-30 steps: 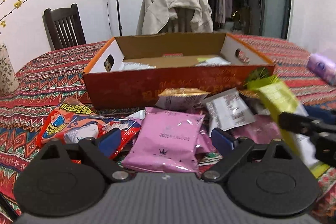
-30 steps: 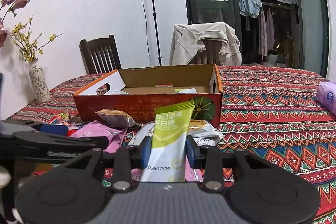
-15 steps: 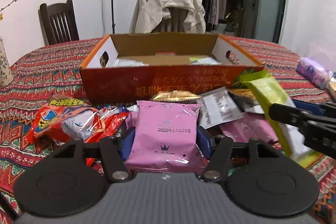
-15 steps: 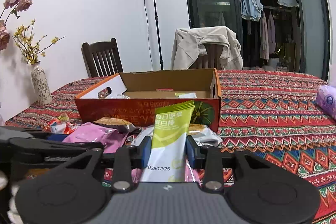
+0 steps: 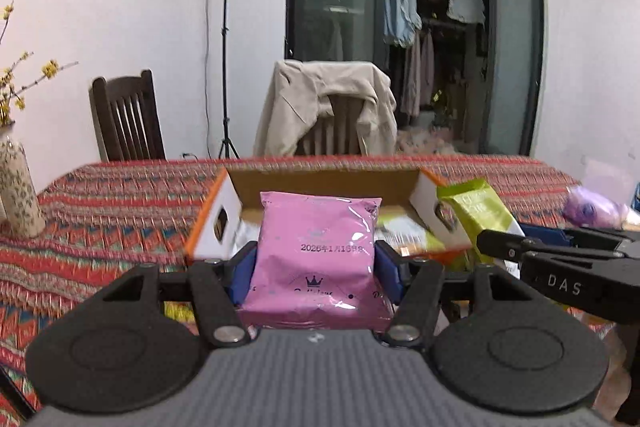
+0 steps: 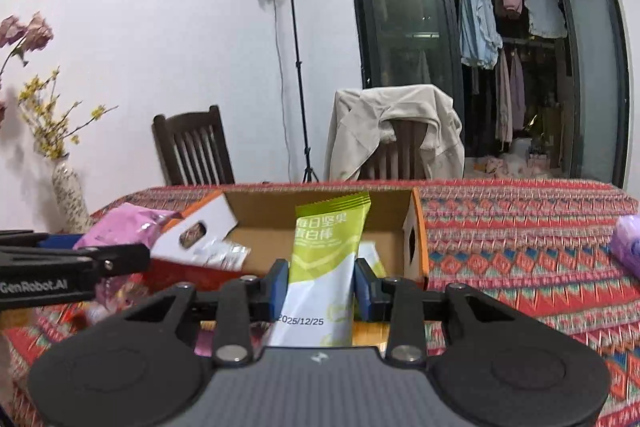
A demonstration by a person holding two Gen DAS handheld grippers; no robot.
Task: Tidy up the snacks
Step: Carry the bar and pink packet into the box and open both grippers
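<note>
Standing upright in front of the open cardboard box [image 5: 428, 189], the pink snack packet [image 5: 316, 259] is clamped between the left gripper [image 5: 316, 269] jaws, which have closed to about half width. Just beside it, the right gripper [image 6: 322, 285] jaws pinch a green-and-white snack bar [image 6: 326, 267], above the patterned bench [image 6: 520, 227].

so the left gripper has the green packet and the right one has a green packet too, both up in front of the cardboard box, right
Not quite. The left gripper is shut on a pink packet, not a green one; the left wrist view shows it plainly. The rest holds: the right gripper is shut on the green packet, and both are held up in front of the cardboard box.
</note>
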